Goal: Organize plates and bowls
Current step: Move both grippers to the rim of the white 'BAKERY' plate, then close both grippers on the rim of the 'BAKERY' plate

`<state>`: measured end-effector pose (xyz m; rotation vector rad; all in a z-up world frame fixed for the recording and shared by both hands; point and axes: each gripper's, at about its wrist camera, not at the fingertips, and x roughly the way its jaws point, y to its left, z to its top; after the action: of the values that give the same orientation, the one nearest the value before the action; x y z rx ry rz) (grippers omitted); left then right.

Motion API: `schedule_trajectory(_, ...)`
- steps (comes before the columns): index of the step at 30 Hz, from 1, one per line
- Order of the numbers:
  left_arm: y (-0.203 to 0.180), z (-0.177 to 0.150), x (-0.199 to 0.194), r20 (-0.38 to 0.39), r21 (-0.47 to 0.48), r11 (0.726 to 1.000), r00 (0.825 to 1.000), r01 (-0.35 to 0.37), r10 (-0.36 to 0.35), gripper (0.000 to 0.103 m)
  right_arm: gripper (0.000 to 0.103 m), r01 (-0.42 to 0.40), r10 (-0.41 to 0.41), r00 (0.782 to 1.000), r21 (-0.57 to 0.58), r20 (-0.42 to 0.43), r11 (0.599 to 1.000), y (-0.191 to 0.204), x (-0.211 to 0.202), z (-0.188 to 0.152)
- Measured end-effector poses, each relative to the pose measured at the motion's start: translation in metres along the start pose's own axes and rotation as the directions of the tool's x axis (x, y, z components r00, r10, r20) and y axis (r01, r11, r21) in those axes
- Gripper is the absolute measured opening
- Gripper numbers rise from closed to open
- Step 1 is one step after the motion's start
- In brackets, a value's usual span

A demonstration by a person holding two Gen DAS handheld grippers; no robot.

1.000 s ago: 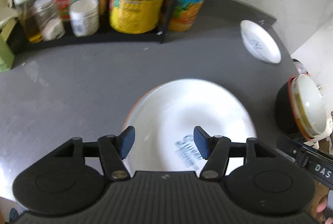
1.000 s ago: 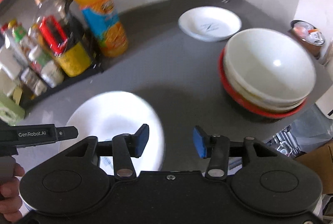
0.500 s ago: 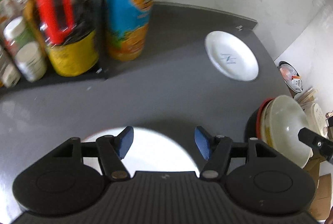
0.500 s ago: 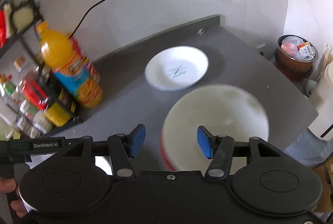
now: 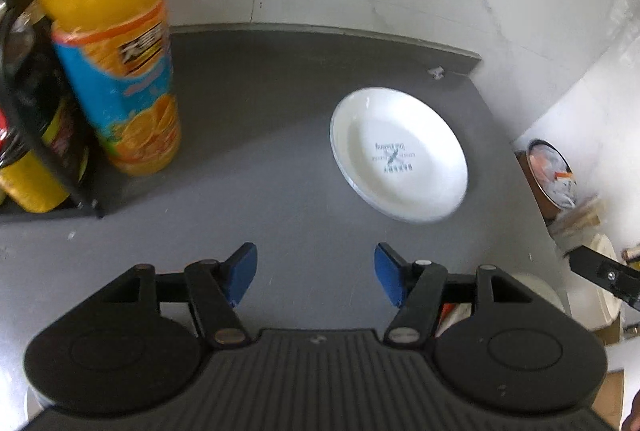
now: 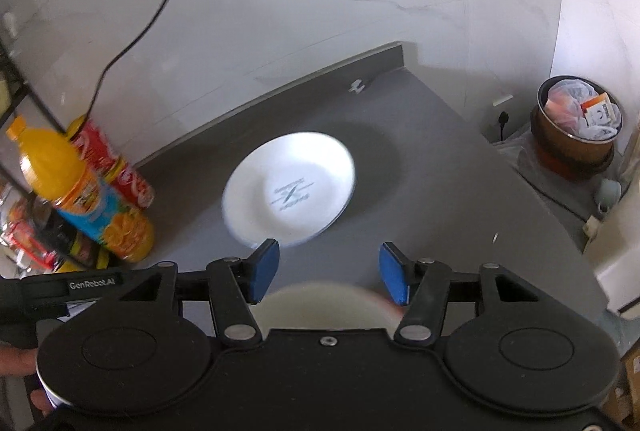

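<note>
Closest in, the left gripper (image 5: 316,273) and the right gripper (image 6: 328,273) both hang over the grey countertop (image 5: 256,199) with their blue-padded jaws spread wide and nothing between them. Just under the right gripper's fingers the cream rim of a bowl (image 6: 320,301) shows, with a sliver of red at its right edge (the rest is hidden behind the tool body). In the left wrist view a person's hand is barely visible at the bottom right corner.

The countertop is matte dark grey, bare in the middle, ending in a low raised lip against a pale marbled wall (image 6: 320,11); a thin black cable (image 6: 160,3) trails down that wall.

Farther on lies the white plate (image 5: 398,155), flat on the counter near the back right corner, apart from both grippers, shallow and glossy with a small dark printed logo in its centre. To the left stands an orange juice bottle (image 5: 116,43), beside a black wire rack (image 5: 40,135) of jars. Beyond the counter's right edge sits a brown waste bin (image 6: 576,133) stuffed with wrappers and plastic.
</note>
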<state>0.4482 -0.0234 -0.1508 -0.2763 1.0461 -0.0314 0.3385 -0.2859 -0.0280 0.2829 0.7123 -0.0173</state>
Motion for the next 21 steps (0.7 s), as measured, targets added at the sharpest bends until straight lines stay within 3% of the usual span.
schedule_trajectory(12,-0.031,0.044,0.066,-0.010,-0.053,0.998,0.999,-0.044,0.044,0.059,0.055,-0.078,0.072,0.989,-0.040,-0.129,0.996,-0.042,0.079,0.053)
schedule_trajectory(21,-0.031,0.056,0.111,-0.063,-0.088,0.993,0.995,-0.081,0.076,0.047,0.055,-0.141,0.118,0.969,-0.092,-0.217,0.986,-0.039,0.129,0.076)
